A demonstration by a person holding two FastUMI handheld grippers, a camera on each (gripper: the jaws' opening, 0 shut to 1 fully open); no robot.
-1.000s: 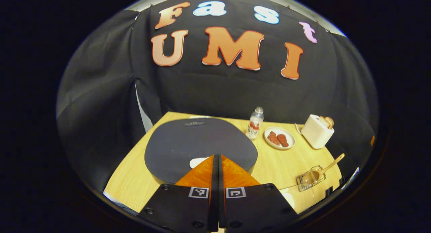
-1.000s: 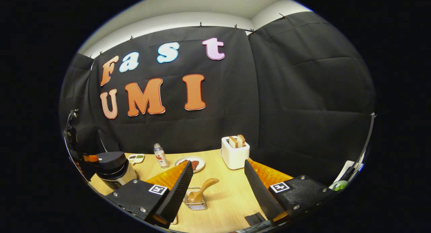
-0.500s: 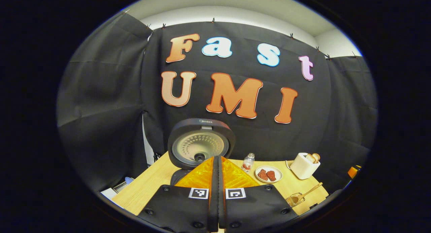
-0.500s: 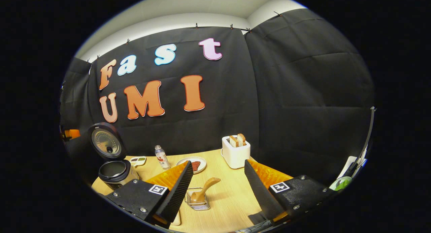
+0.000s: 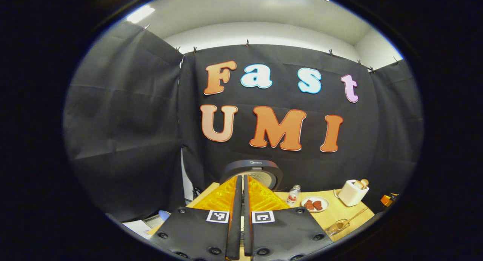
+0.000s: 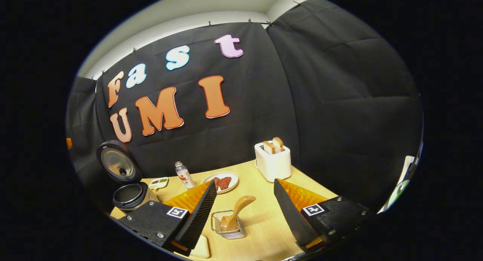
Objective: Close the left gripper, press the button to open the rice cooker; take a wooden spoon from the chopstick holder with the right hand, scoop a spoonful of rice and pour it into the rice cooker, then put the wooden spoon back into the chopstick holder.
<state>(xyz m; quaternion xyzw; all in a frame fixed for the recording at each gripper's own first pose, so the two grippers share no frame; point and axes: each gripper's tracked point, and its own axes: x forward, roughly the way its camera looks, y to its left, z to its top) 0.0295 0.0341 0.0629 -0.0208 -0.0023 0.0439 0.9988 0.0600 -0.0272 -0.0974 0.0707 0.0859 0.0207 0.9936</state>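
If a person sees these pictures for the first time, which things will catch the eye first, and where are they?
The rice cooker stands at the table's far left with its lid raised upright. Between the open fingers of the right hand-held gripper, a wooden spoon leans in the wire chopstick holder. At the back stands a white toaster with bread in it, and the left hand-held gripper is shut.

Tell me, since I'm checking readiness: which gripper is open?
The right gripper: its fingers stand wide apart around the wooden spoon. The left gripper has its fingers pressed together.
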